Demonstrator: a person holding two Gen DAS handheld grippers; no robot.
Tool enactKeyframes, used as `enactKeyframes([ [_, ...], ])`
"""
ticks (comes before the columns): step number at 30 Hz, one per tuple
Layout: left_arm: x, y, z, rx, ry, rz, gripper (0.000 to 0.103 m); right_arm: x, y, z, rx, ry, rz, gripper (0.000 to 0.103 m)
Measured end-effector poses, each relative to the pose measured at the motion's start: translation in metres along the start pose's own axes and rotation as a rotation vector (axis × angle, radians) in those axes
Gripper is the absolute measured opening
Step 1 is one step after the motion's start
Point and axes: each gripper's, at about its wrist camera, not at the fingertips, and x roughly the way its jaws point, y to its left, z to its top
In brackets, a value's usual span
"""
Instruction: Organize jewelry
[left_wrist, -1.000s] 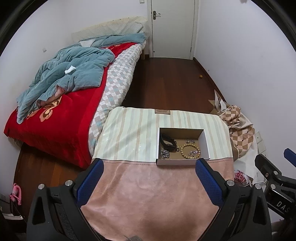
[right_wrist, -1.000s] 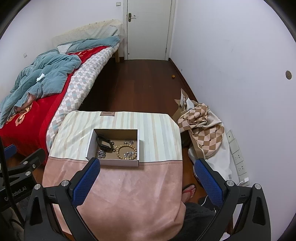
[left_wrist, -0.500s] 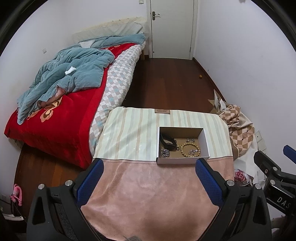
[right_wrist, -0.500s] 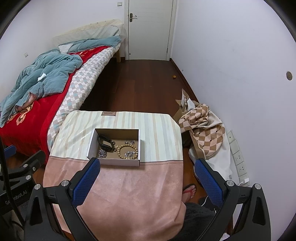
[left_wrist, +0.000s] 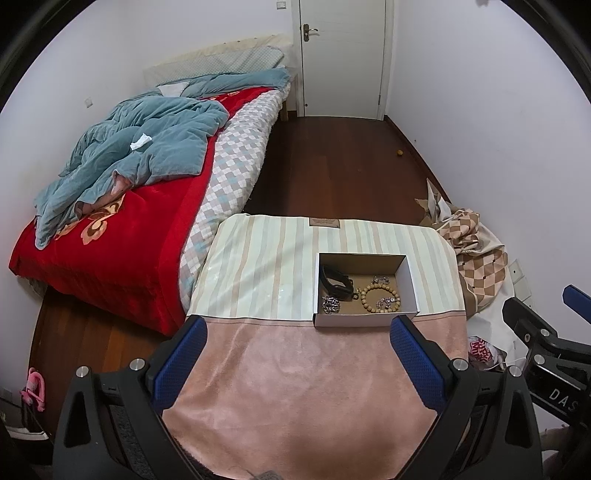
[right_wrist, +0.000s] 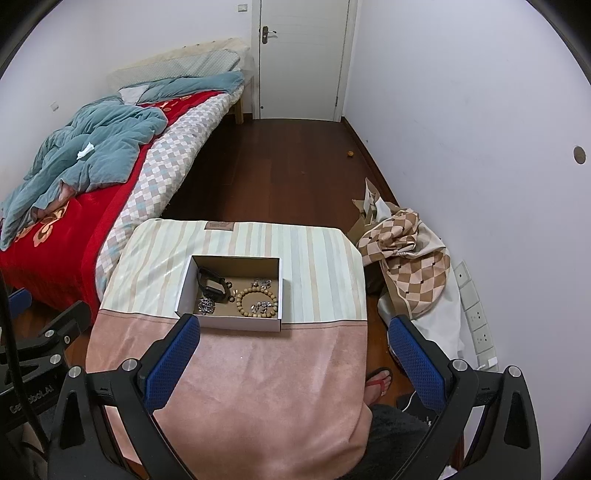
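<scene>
Both grippers are hanging above the near, pink end of the table with jaws spread wide and nothing between them — the left gripper (left_wrist: 297, 354) and the right gripper (right_wrist: 293, 356) are each showing black plastic arms with silver bolts and blue, dimpled rubber fingers (left_wrist: 417, 363). A shallow white cardboard box (right_wrist: 231, 324) with a brown inner floor is sitting on the table (right_wrist: 236, 387), right where the plush pink cloth is meeting the glossy, pale striped cloth. Inside the box, a round bracelet of tan wooden beads (right_wrist: 256, 302) is lying toward the right, a black strap (right_wrist: 211, 283) is curling at the back left, and small tangles of silver chain (right_wrist: 207, 306) are lying near the front left and among the beads. Compared with a second ago, the box and its contents are keeping their places, while both views are shifting only slightly — the grippers are staying just as wide and hovering at much the same height.
</scene>
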Motion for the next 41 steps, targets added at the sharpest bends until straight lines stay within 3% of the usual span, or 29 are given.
enactKeyframes([
  [41,-0.0075,0.0017,0.0071,0.017,-0.023,-0.008,0.101,-0.0012,-0.0036,0.0073,-0.030,-0.007,0.003,0.103],
])
